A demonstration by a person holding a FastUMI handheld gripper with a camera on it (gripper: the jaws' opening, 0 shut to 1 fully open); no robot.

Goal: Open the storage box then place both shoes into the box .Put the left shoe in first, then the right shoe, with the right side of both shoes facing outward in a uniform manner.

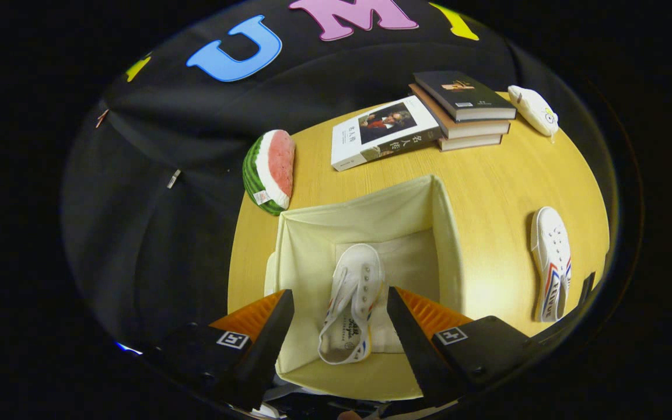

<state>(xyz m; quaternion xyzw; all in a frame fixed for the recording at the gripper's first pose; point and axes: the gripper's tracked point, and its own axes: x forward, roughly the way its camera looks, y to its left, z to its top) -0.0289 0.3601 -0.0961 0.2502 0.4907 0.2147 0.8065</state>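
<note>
Now | gripper (340, 306) fingers wide apart, gripping nothing | shoe (352, 303) between them (inside storage box (371, 213))

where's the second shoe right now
In the gripper view, the second shoe lies on the wooden table, outside the storage box, well off to the right of the open tool.
</note>
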